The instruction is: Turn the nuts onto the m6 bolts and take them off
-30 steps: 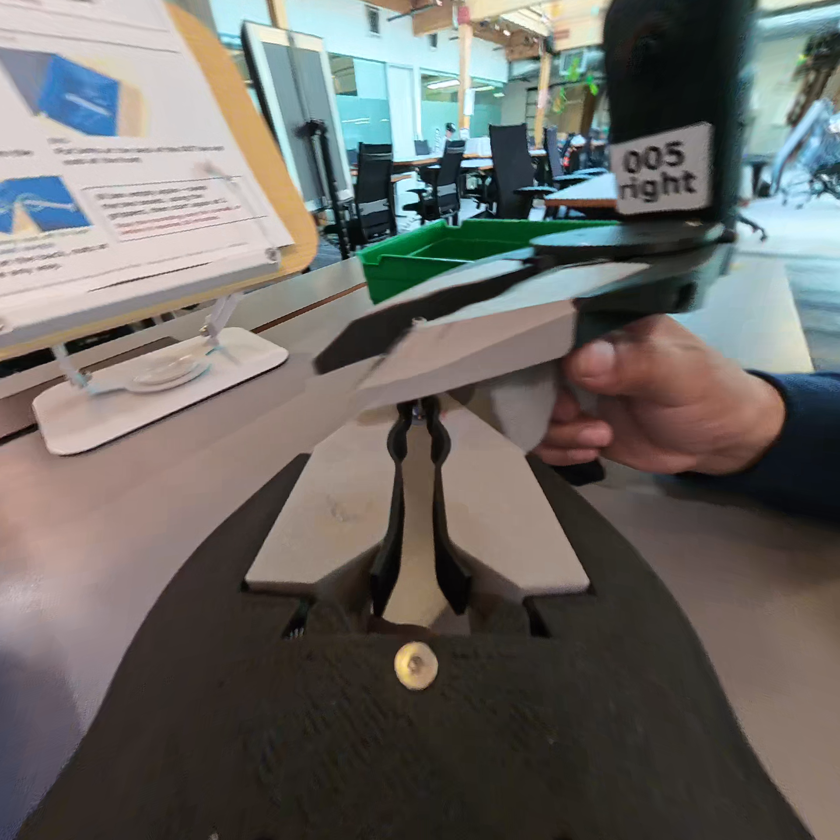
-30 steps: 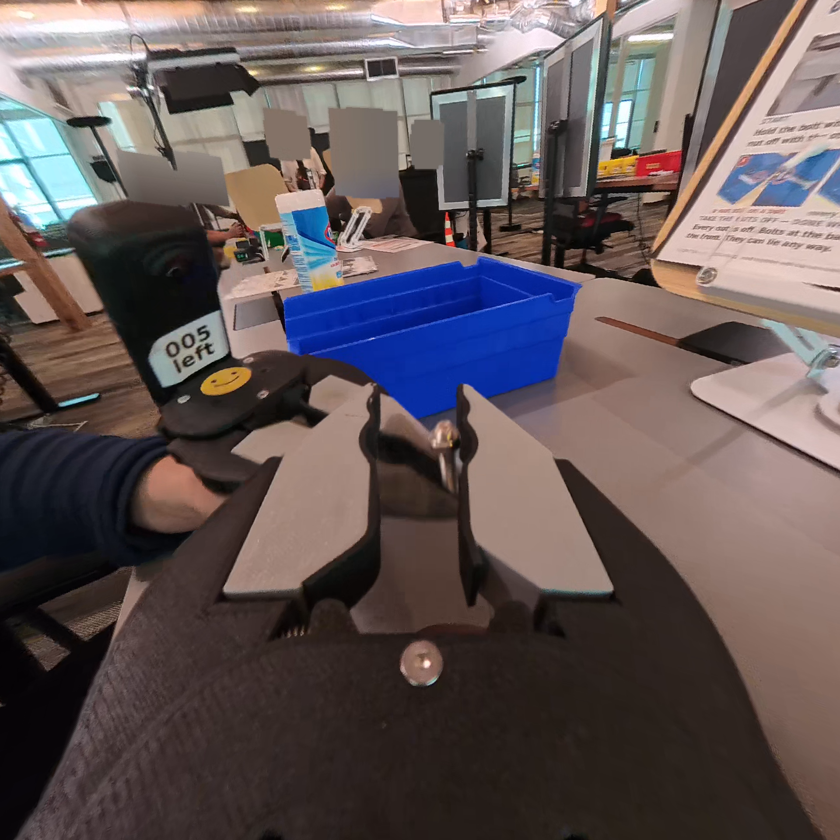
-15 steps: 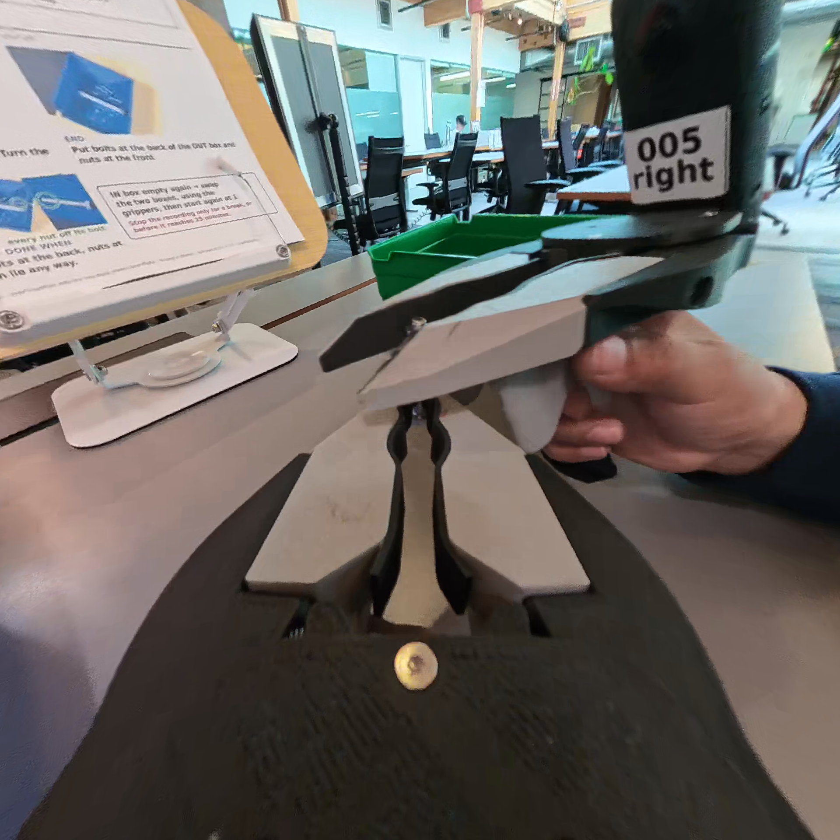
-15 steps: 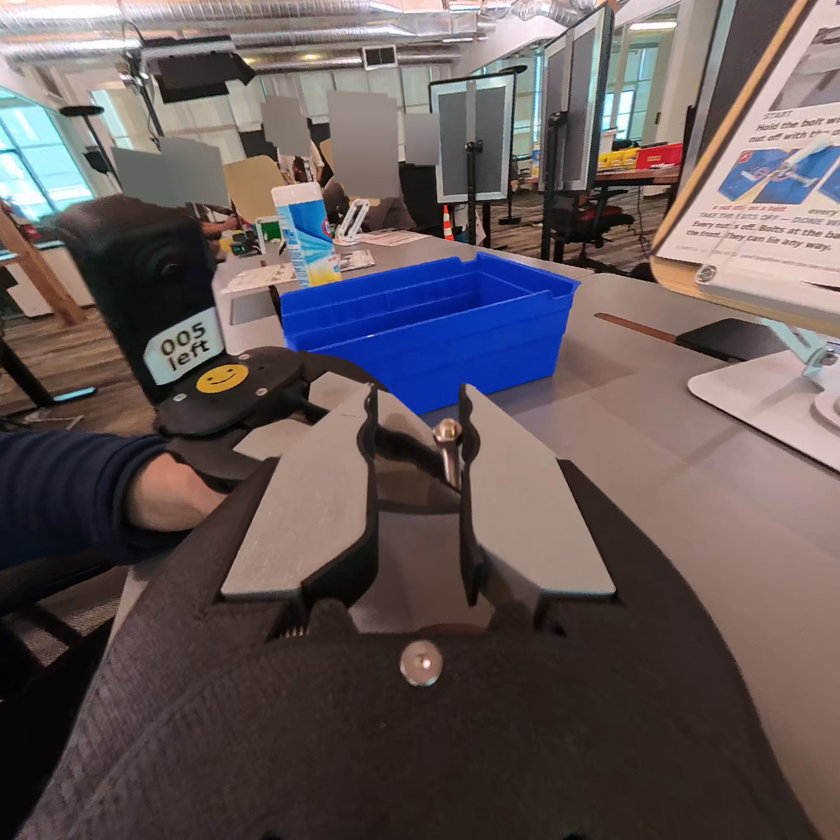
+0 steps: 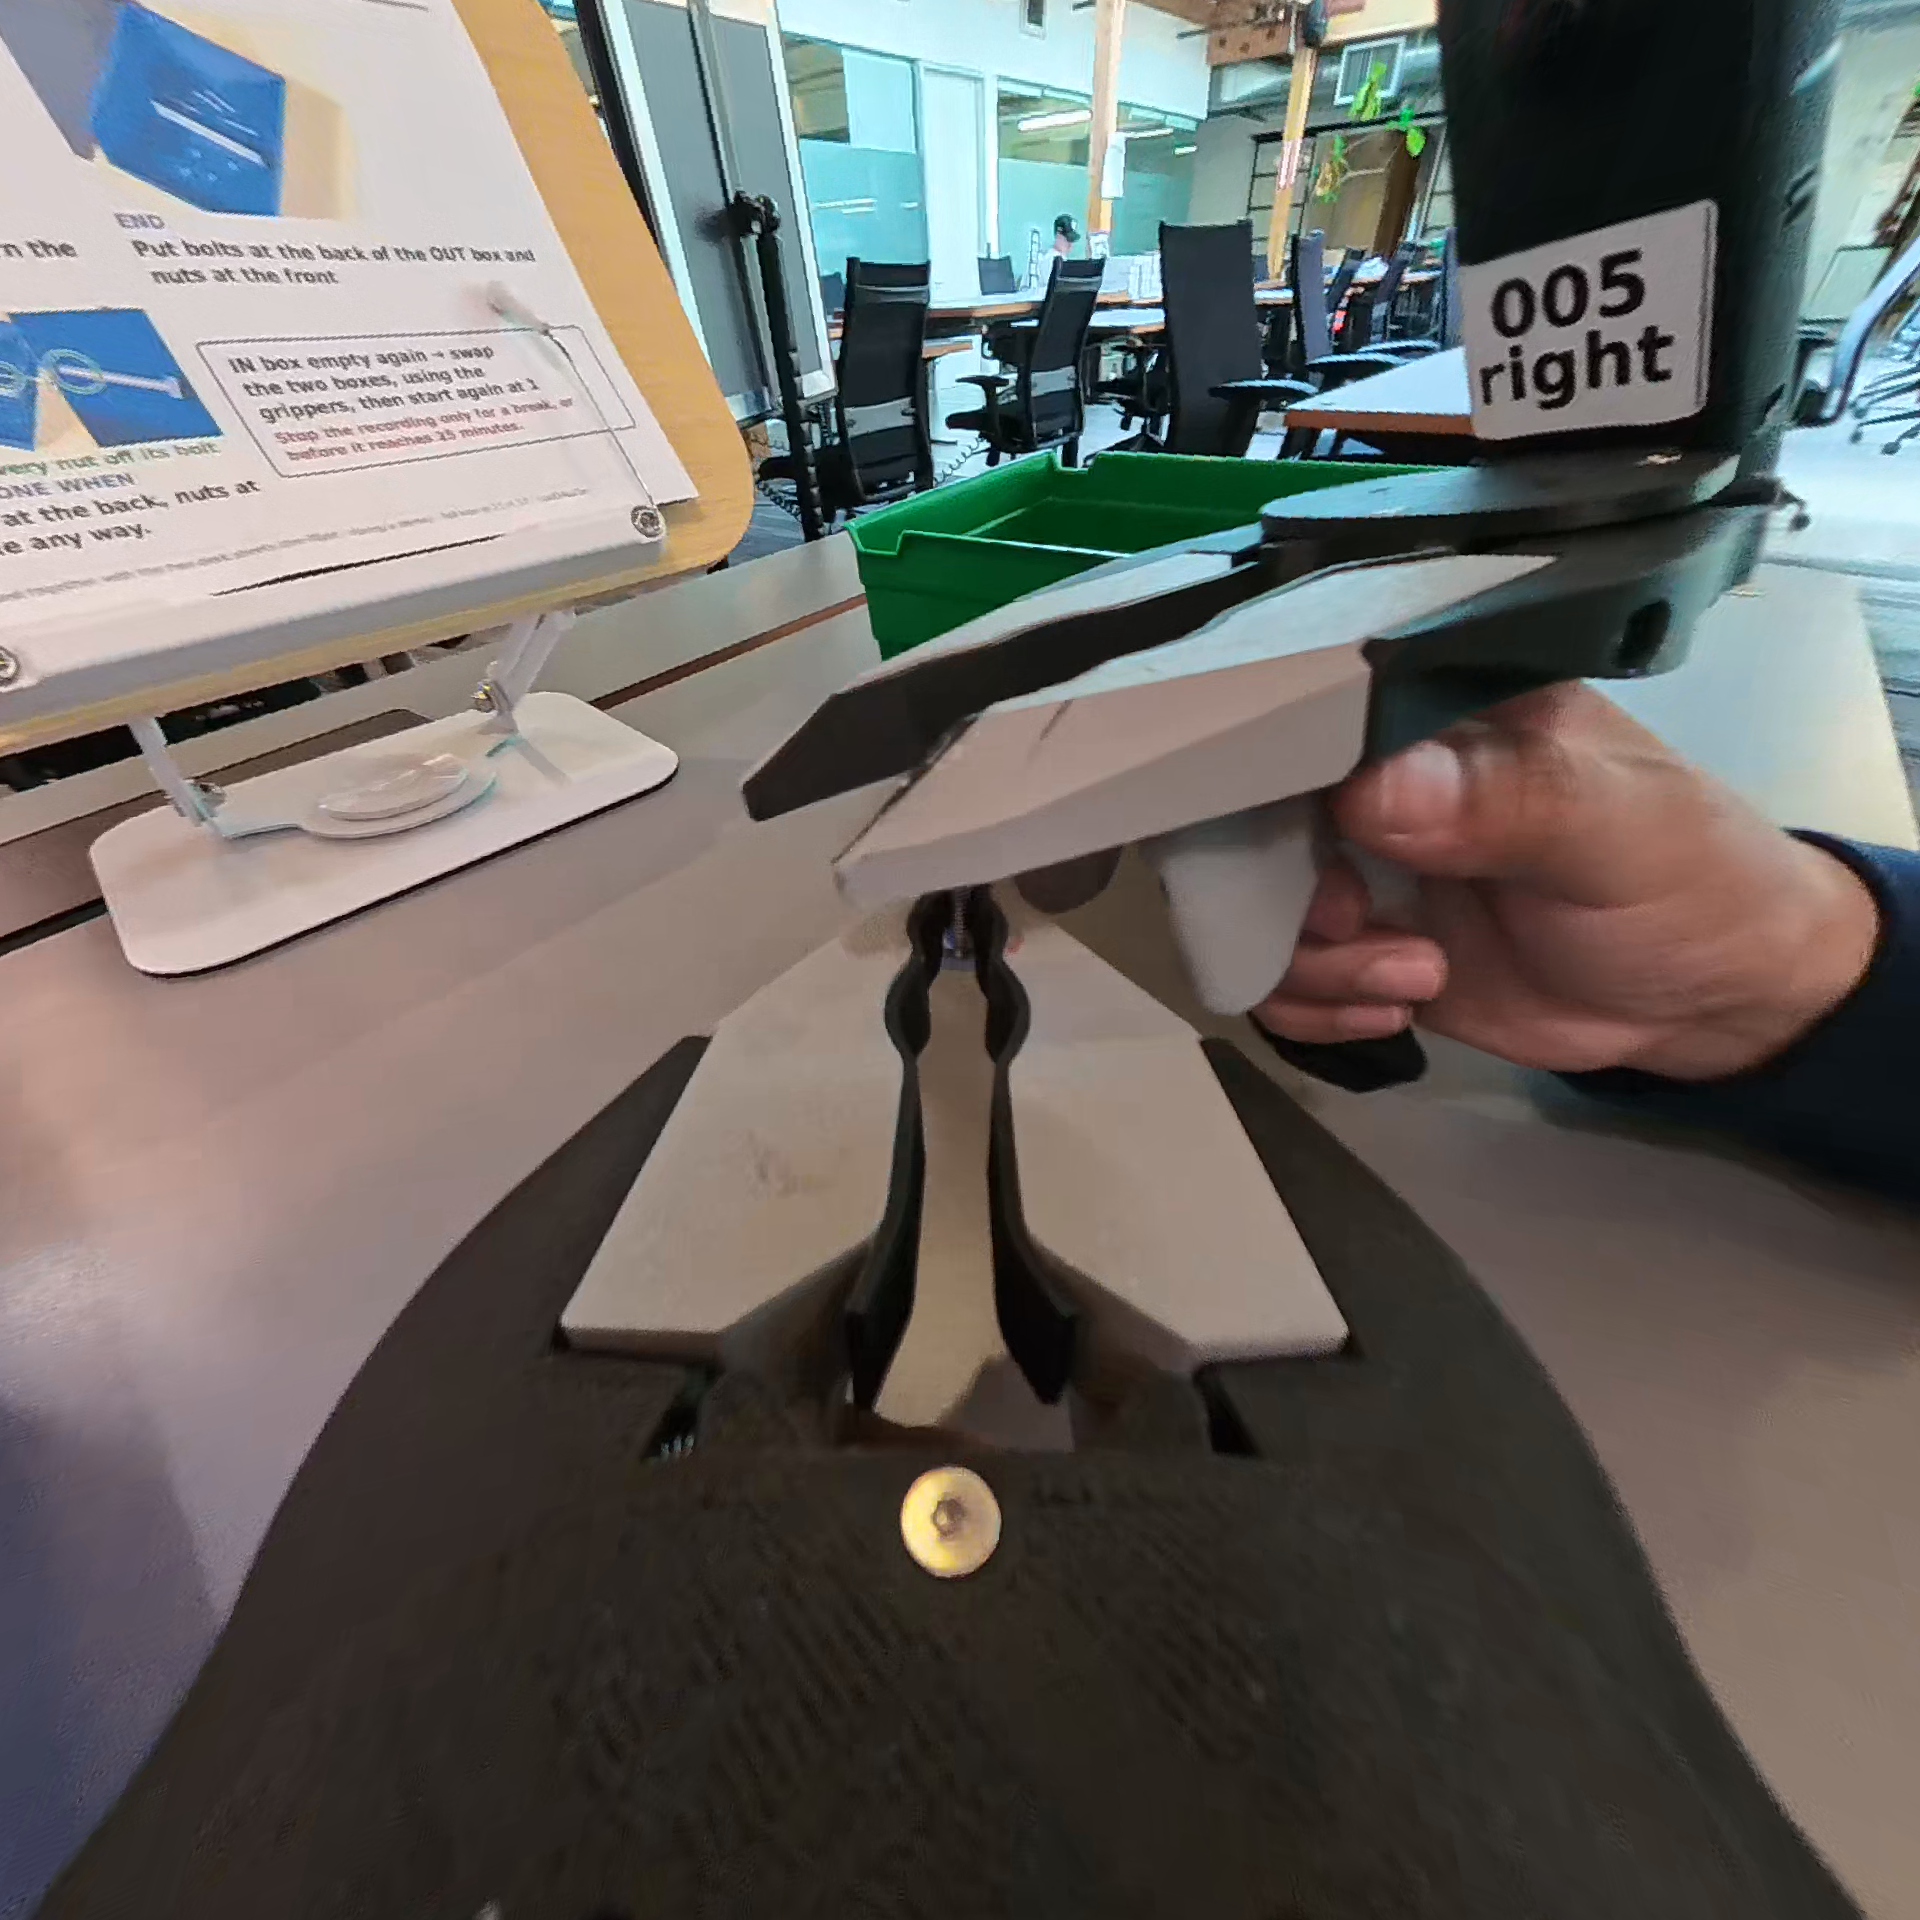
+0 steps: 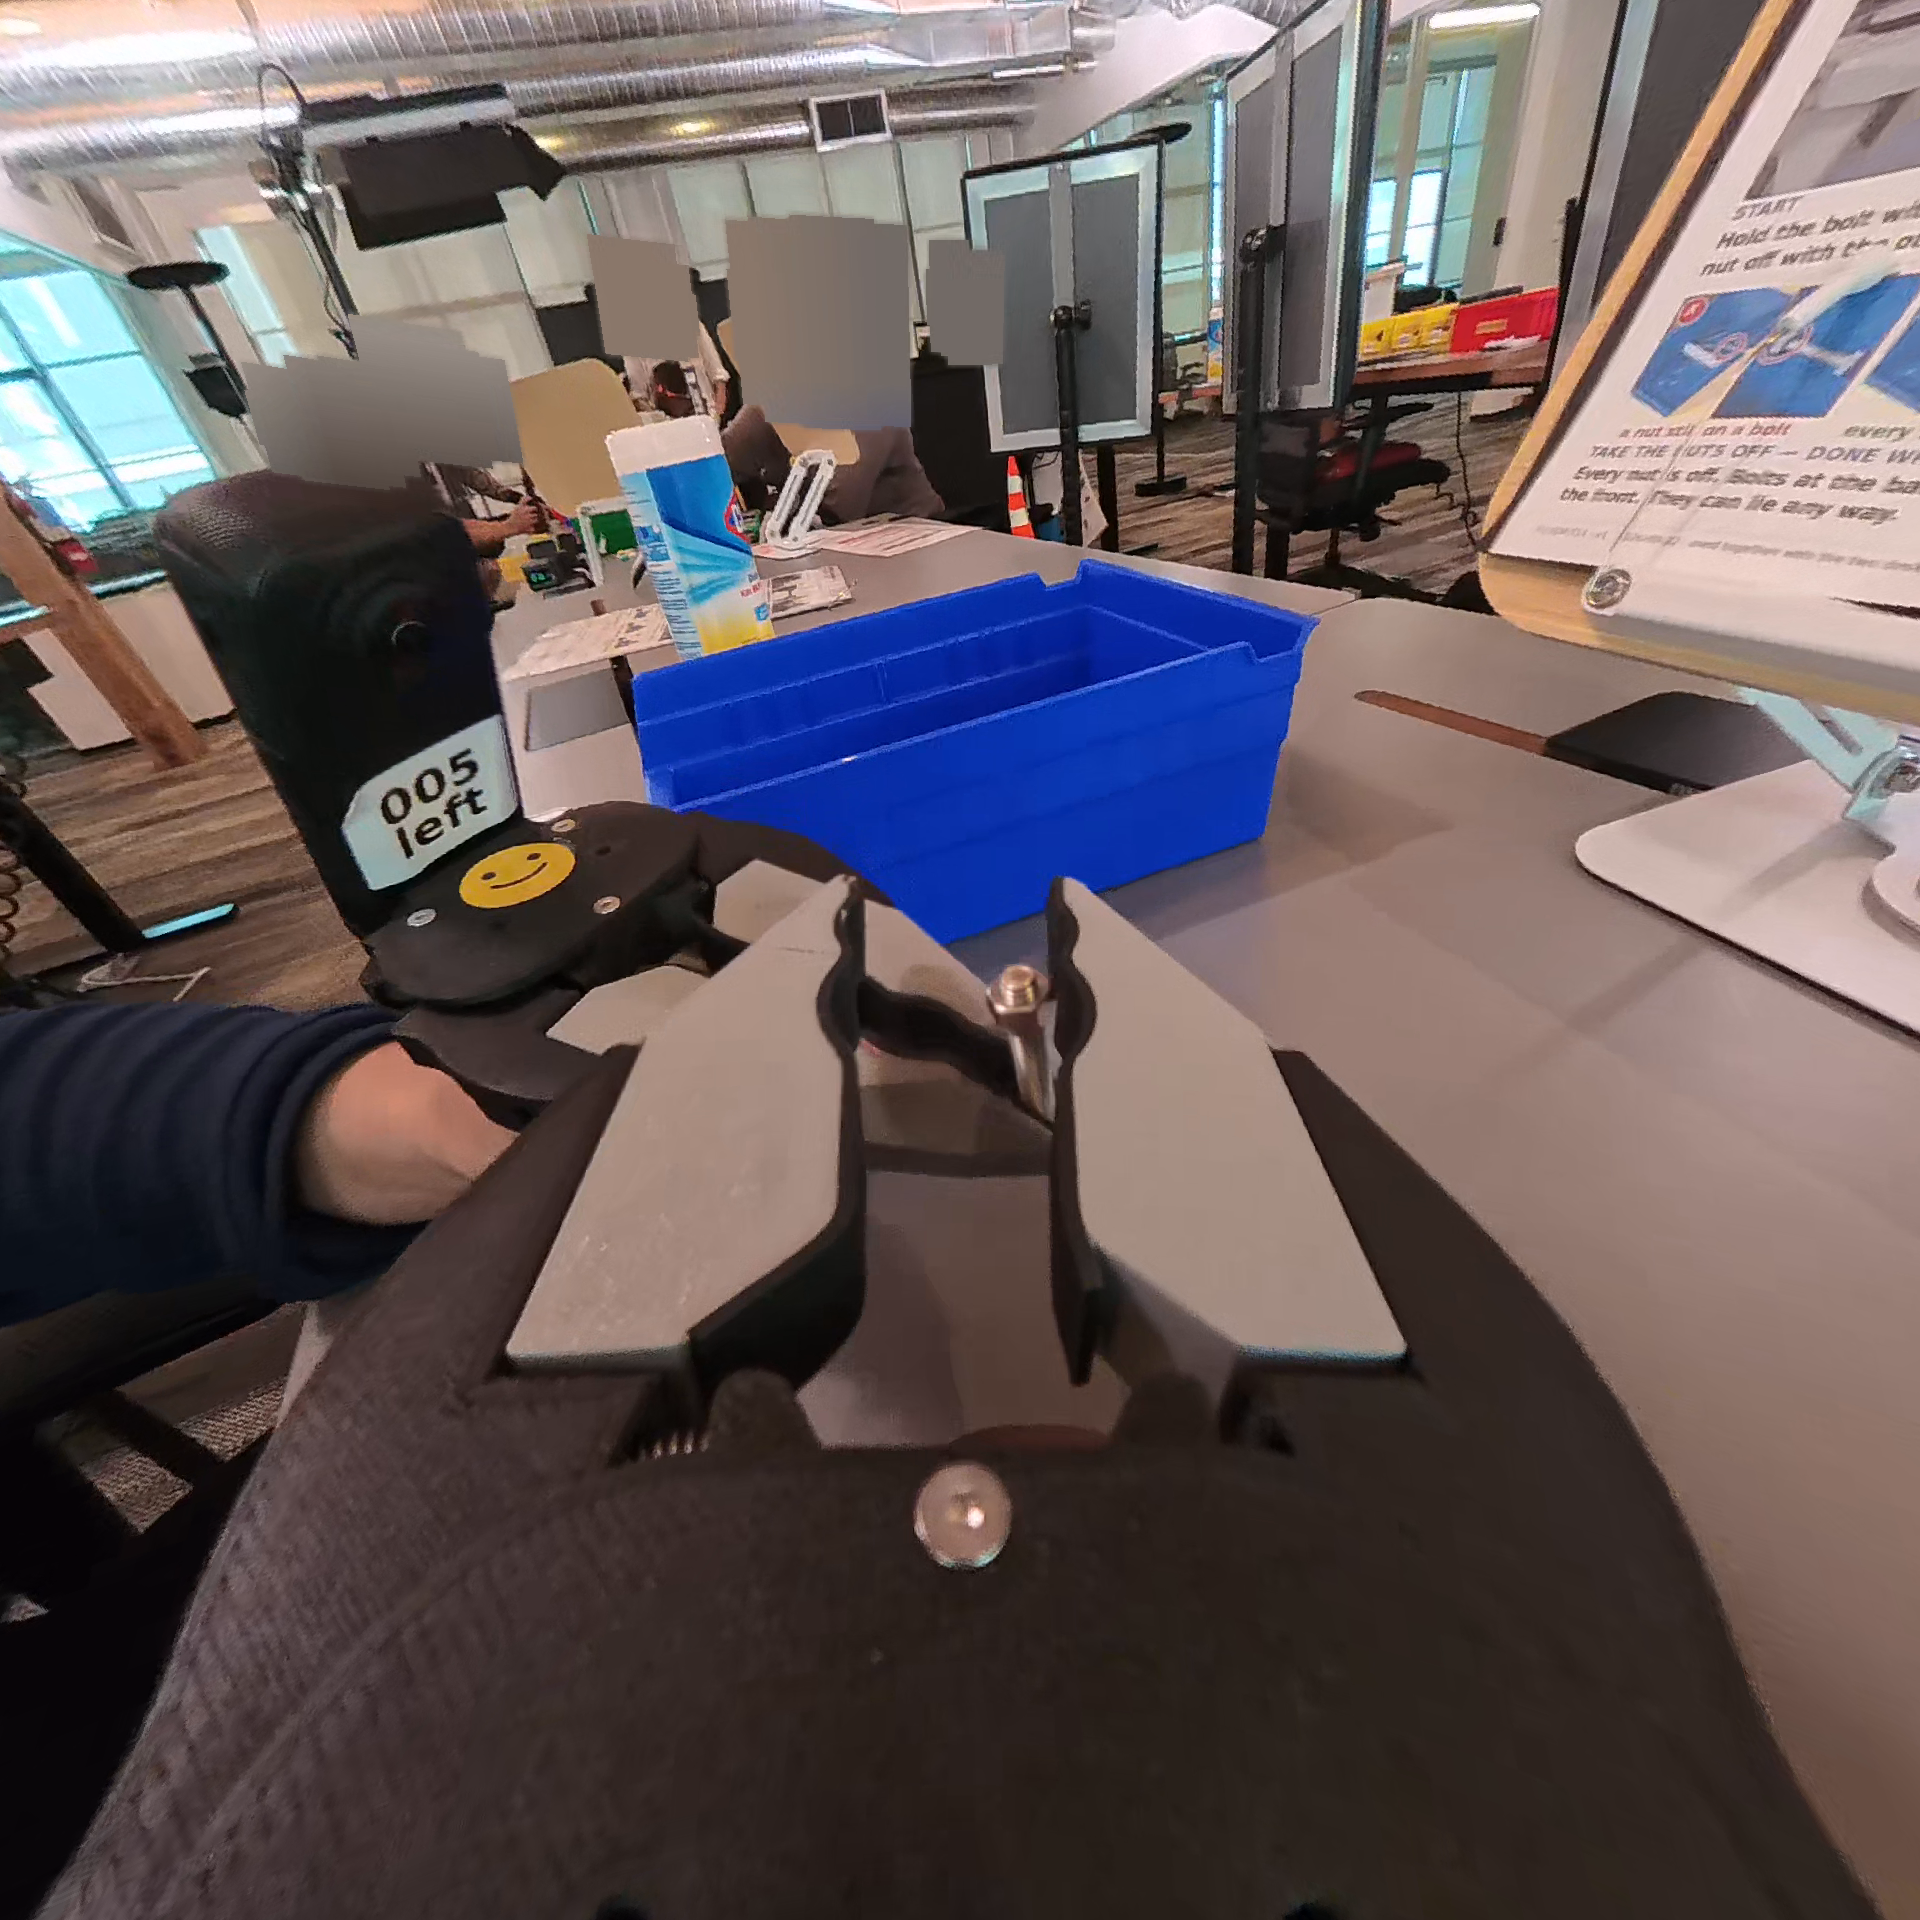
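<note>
My left gripper [image 5: 958, 940] is shut on a silver M6 bolt [image 5: 962, 921]; only a bit of its thread shows between the tips. In the right wrist view the bolt [image 6: 1029, 1049] stands upright with a nut [image 6: 1016, 985] at its top end. My right gripper [image 6: 956, 935] is open, and its jaws stand either side of the nut, which sits close against the right finger [image 6: 1070, 966]. In the left wrist view the right gripper [image 5: 800, 831] crosses just above my left fingertips, held by a hand [image 5: 1579, 904].
A blue bin [image 6: 966, 790] stands on the grey table [image 6: 1507, 1039] just beyond the grippers. A green bin [image 5: 966, 582] stands behind the right gripper. An instruction sheet on a white stand [image 5: 384, 810] is at the left. A wipes canister [image 6: 686, 540] is farther back. The grippers' ends are close to 5 cm from one another.
The left wrist view has swung slightly, so the stand sits farther right. The right gripper stays open around the nut and the left stays shut on the bolt.
</note>
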`<state>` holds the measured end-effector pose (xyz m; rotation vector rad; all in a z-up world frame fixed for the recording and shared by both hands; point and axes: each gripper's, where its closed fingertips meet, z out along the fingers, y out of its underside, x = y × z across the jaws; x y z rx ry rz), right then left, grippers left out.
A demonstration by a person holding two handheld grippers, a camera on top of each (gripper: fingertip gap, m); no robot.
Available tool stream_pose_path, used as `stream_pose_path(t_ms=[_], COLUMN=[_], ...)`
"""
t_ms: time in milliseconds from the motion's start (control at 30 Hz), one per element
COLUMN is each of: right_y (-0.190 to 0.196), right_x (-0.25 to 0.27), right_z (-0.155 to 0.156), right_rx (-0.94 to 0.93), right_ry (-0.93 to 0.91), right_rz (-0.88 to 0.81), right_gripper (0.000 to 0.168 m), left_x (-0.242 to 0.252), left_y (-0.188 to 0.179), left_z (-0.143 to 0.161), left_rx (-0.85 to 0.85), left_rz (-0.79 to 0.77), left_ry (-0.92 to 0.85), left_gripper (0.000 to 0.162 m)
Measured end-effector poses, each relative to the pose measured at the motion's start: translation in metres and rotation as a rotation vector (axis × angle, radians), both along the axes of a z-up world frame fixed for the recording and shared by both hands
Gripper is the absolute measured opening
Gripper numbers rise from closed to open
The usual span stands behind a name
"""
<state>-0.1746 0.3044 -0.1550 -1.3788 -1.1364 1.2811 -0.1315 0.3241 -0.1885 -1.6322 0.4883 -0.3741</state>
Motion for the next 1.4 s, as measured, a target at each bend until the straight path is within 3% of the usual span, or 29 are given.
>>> stream_pose_path(t_ms=[200, 433, 633, 833, 1067, 1200, 1267, 1400], right_y=[0.015, -0.002, 0.016, -0.008, 0.017, 0.003, -0.006, 0.002], right_x=[0.019, 0.000, 0.017, -0.003, 0.020, 0.011, 0.001, 0.006], right_z=[0.008, 0.000, -0.001, -0.005, 0.005, 0.001, -0.003, 0.003], right_rx=[-0.021, 0.029, 0.020, 0.044, 0.007, 0.001, 0.008, 0.021], right_ry=[0.046, -0.007, -0.012, -0.035, 0.007, -0.004, -0.020, -0.010], right_rz=[-0.048, -0.003, -0.065, 0.020, -0.066, -0.003, 0.022, -0.011], right_gripper=[0.029, 0.033, 0.031, 0.038, 0.032, 0.027, 0.035, 0.035], left_x=[-0.022, 0.003, -0.024, 0.003, -0.023, -0.011, 0.001, 0.001], left_y=[0.006, 0.000, 0.008, 0.000, 0.008, 0.005, 0.001, 0.002], left_z=[0.005, 0.001, 0.002, 0.000, 0.002, 0.001, -0.001, -0.002], left_rx=[-0.003, 0.006, -0.017, -0.010, -0.014, -0.012, -0.005, 0.003], left_rz=[0.070, -0.001, 0.086, -0.012, 0.082, 0.035, -0.001, 0.017], left_ry=[-0.049, 0.005, -0.049, -0.022, -0.039, -0.030, 0.000, 0.025], left_gripper=[0.003, 0.003, 0.003, 0.002, 0.003, 0.003, 0.003, 0.003])
